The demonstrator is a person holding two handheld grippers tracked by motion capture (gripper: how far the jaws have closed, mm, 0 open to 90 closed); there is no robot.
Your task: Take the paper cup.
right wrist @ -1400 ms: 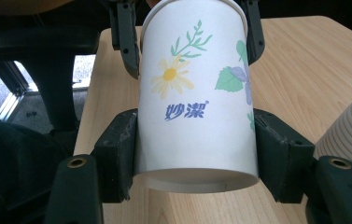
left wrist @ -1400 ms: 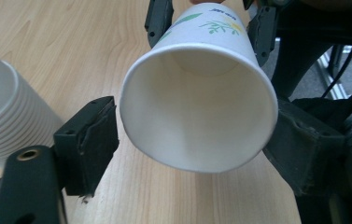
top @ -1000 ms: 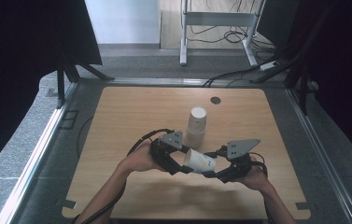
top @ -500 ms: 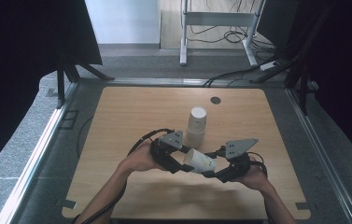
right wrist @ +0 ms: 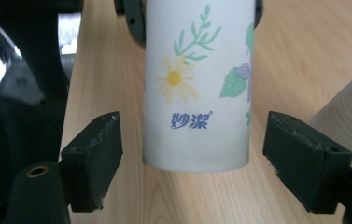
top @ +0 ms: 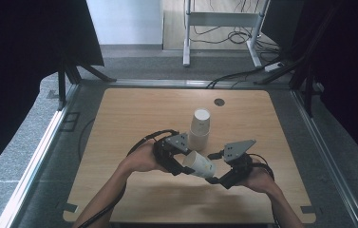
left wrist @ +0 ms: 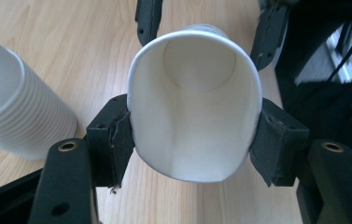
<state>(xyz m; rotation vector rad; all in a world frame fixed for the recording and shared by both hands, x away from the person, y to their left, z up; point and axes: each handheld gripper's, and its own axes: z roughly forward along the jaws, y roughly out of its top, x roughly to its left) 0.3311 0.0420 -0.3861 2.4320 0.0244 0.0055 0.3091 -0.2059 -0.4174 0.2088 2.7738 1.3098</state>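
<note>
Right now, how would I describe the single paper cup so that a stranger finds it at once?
On the wooden table, near its front edge, find the stack of cups standing upside down. Just before it, the single cup lies sideways, squeezed at its rim by the left hand-held gripper.

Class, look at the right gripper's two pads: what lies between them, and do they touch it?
The single paper cup's closed base end lies between them. In the right gripper view a gap shows on each side, so neither pad touches it.

"妙潔" on paper cup (right wrist: 197,88)
</note>
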